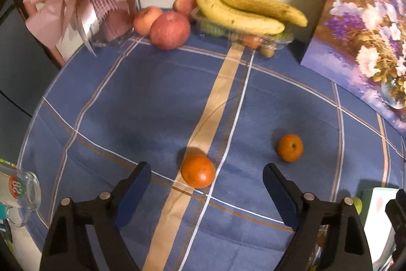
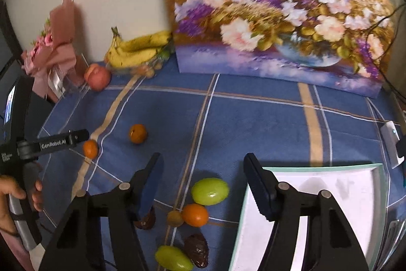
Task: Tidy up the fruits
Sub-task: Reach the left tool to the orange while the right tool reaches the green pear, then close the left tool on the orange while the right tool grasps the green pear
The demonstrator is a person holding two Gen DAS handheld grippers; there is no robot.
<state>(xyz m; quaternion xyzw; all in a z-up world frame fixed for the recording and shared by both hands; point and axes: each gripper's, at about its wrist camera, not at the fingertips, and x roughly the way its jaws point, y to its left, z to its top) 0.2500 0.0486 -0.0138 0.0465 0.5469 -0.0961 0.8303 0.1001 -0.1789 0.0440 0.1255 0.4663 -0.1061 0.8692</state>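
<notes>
**Both tongs are hanging over fruit on the blue desk**

The left tongs (image 1: pixel 205 178) are standing spread over an orange (image 1: pixel 198 170). The orange is lying on the desk (image 1: pixel 114 98) between the two pads, and the pads are not touching it. A second orange (image 1: pixel 290 147) is sitting a bit farther off to the right.

The right tongs (image 2: pixel 203 174) are spread too, pinching nothing. A green fruit (image 2: pixel 210 191) is lying just below the gap between the pads. Near it, a small orange (image 2: pixel 195 214) is touching a little brown fruit (image 2: pixel 175 218). A dark date (image 2: pixel 196 249) and another green fruit (image 2: pixel 172 258) are lying at the near edge. A white tray (image 2: pixel 330 184) is sitting on the right.

At the far side, bananas (image 1: pixel 243 10) are resting on a clear box (image 1: pixel 284 39), with apples (image 1: pixel 170 30) to the left. A flower picture (image 2: pixel 279 12) is leaning at the back.
</notes>
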